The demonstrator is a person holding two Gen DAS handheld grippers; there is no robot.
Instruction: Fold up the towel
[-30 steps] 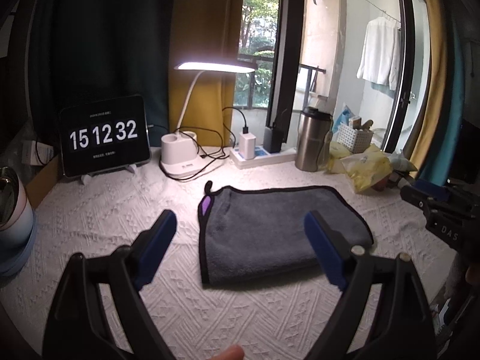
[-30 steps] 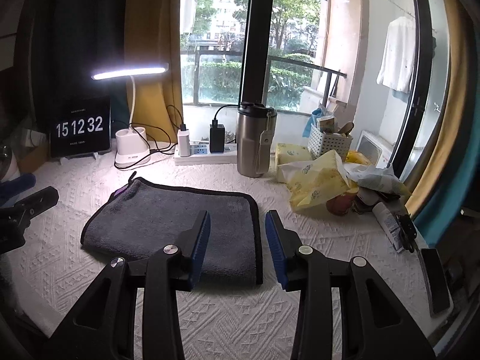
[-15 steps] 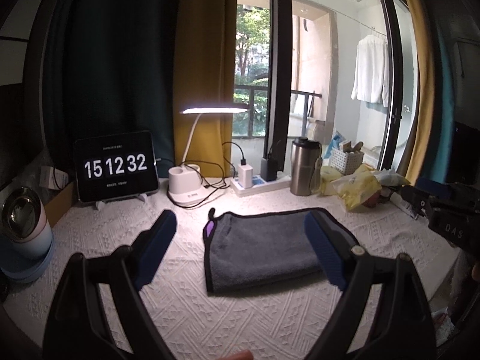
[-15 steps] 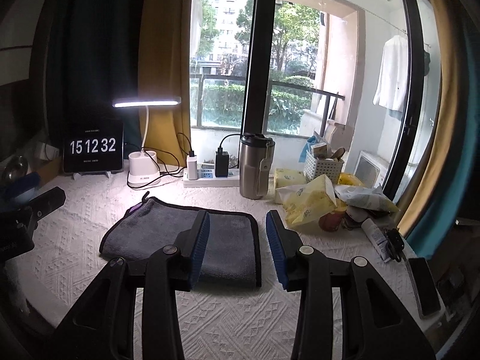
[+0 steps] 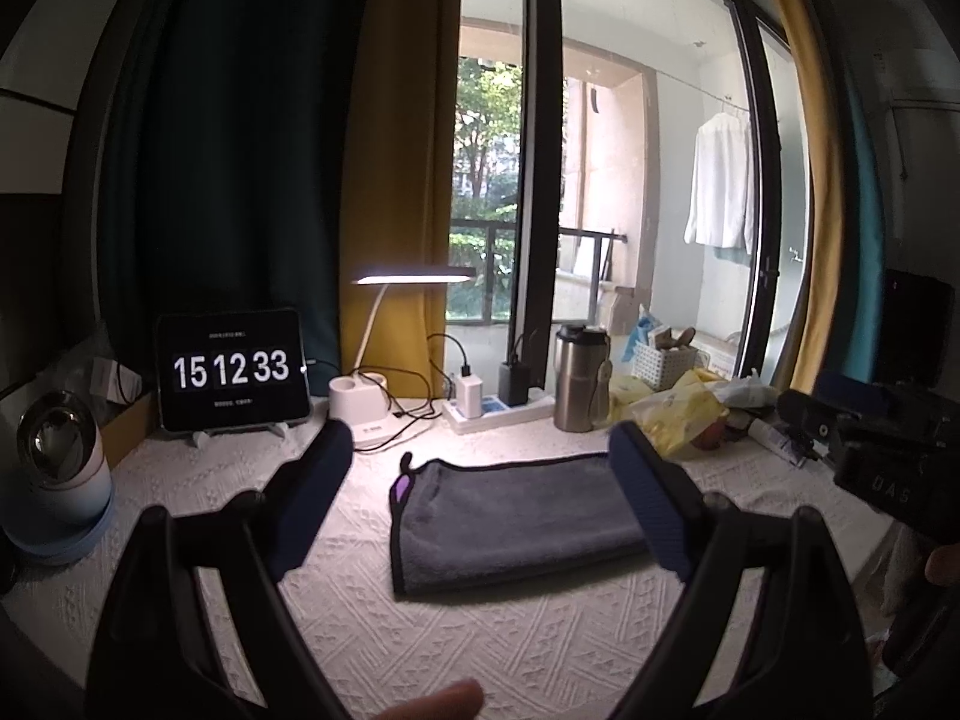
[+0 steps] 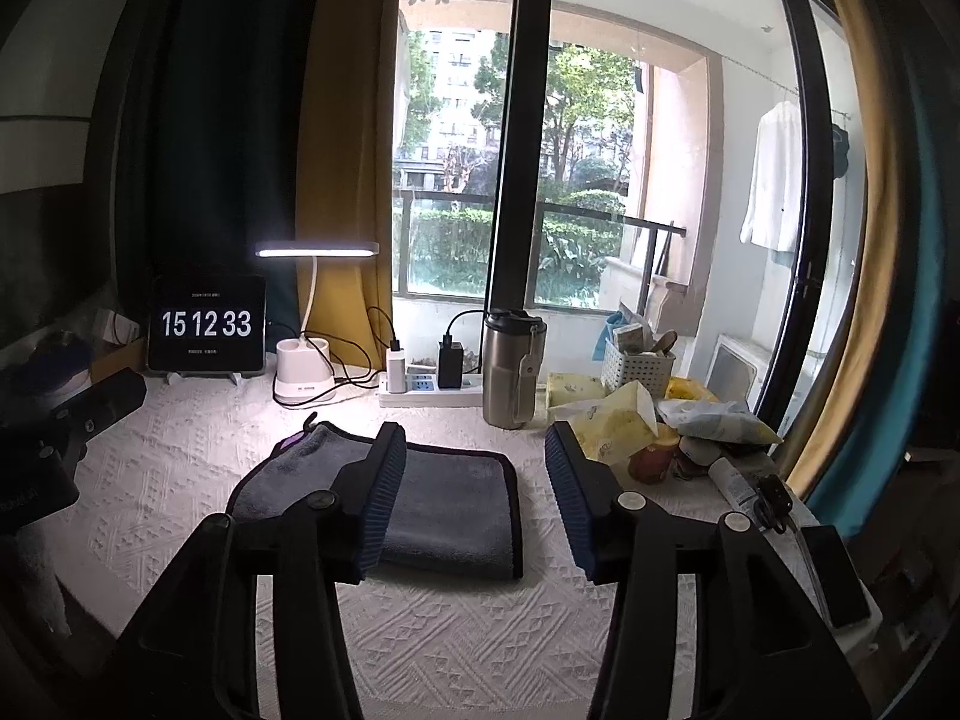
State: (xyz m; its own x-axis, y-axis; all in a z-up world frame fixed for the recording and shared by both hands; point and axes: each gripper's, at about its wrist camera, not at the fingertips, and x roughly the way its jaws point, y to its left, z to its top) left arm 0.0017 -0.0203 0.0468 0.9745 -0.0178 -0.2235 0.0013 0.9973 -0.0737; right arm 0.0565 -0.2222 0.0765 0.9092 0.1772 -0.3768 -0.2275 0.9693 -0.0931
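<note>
White textured cloth is covering the desk (image 6: 480, 648), where a folded grey towel (image 5: 516, 510) is lying centrally. Left tool (image 5: 480, 480) and right tool (image 6: 474, 498) are hovering near it, both open, gripping nothing.

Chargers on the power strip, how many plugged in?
2. A white charger sits at the left end of the power strip, and a black charger stands to its right, next to the steel tumbler. Both have cables attached. None seem hidden.
</note>
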